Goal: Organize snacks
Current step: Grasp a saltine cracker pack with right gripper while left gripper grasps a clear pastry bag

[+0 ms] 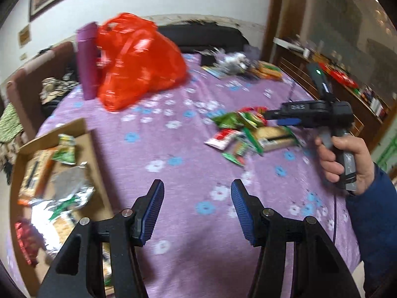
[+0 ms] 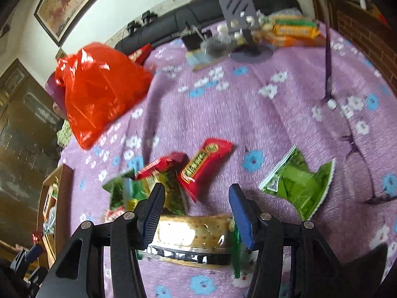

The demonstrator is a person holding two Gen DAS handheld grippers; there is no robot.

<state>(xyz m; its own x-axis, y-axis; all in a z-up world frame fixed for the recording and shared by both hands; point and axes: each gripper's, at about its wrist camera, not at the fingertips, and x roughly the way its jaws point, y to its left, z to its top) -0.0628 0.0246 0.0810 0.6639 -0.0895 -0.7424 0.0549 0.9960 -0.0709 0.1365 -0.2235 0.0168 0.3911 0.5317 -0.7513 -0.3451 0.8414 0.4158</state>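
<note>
A pile of loose snack packets lies on the purple flowered cloth, right of centre in the left wrist view. A cardboard box at the left holds several packets. My left gripper is open and empty above bare cloth beside the box. My right gripper hovers over the pile; in the right wrist view it is open above a cracker packet. A red packet, a second red packet and a green packet lie just beyond it.
A red plastic bag and a purple cylinder stand at the back left. More packets and a purple stand sit at the far edge. A dark sofa is behind, wooden furniture at the right.
</note>
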